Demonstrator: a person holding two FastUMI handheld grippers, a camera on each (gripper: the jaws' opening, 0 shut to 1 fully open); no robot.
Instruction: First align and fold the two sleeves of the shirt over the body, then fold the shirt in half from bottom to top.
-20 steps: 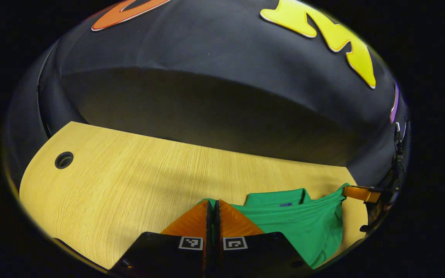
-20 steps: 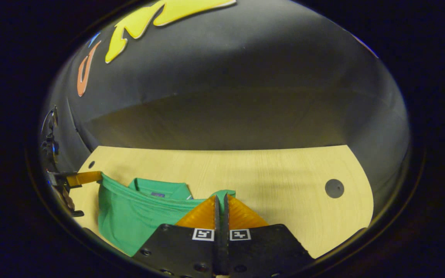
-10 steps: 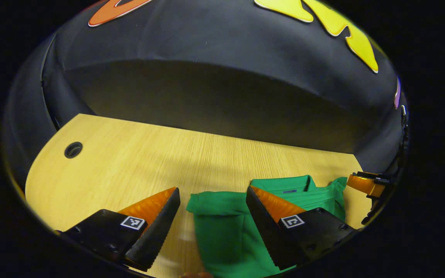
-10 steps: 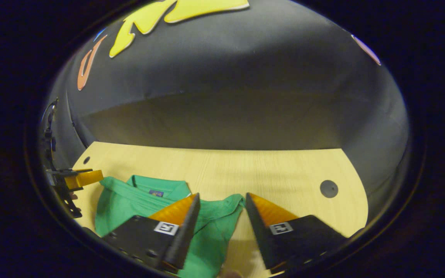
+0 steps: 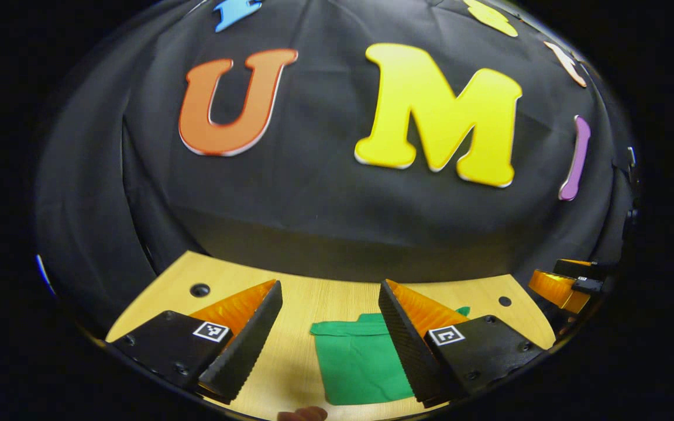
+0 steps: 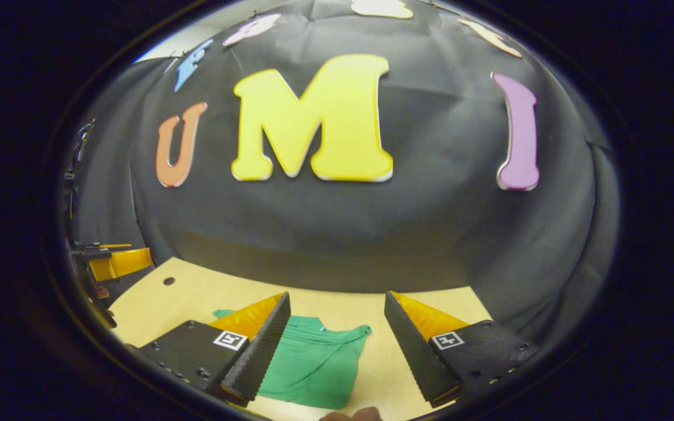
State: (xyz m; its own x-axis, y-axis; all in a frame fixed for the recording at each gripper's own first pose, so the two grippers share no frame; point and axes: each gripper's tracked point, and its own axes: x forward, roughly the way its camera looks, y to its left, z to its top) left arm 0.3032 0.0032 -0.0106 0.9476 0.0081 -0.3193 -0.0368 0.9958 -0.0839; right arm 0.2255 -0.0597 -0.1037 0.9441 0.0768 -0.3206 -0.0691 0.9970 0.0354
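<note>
Green shirt (image 5: pixel 357 365) lies flat on the wood surface (image 5: pixel 296 304), folded into a compact rectangle, sleeves tucked over the body. Top edge slightly rumpled; one corner (image 6: pixel 362 331) sticks up a bit in the right gripper view. Nothing touching it.

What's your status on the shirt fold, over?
Left tongs open, right tongs open, both above the table. Green shirt lying folded, released. Nothing in the way.

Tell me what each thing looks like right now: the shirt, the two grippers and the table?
Shirt: folded, lying flat on the table, nothing touching it.
Left gripper: jaws open, empty, above the shirt.
Right gripper: jaws open, empty, above the shirt.
Table: holds the shirt.
</note>
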